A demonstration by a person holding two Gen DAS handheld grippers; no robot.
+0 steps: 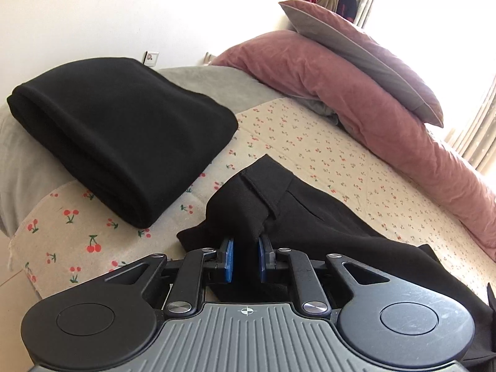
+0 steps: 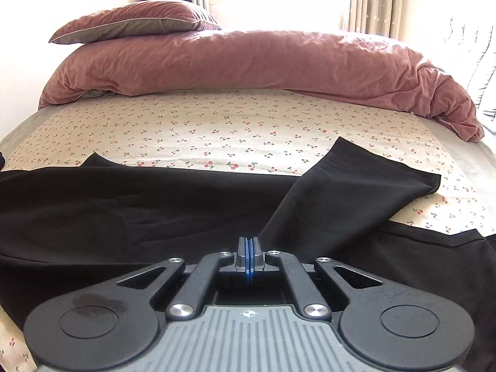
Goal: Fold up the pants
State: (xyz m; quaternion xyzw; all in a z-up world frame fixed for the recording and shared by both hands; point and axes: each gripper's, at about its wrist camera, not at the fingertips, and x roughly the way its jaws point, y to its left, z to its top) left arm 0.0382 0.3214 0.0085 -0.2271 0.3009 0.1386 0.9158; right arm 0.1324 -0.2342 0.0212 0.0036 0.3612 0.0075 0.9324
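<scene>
Pants point(image 2: 139, 210) are black, spread across the cherry-print sheet point(image 2: 217, 124). Left gripper point(image 1: 245, 248) is clamped on a bunched wad at the waistband. Right gripper point(image 2: 248, 248) has pads pinched together, prob on a thin edge, can't tell tbh. Risk imo: the wad slips out bc it's lumpy, or the flipped leg point(image 2: 356, 179) drags and the fold goes crooked.

Pants point(image 2: 155, 210) lie across the sheet point(image 2: 217, 130) — duvet point(image 2: 248, 62) behind, pillow point(image 2: 133, 20) atop it; folded stack point(image 1: 117, 130) probably left.
</scene>
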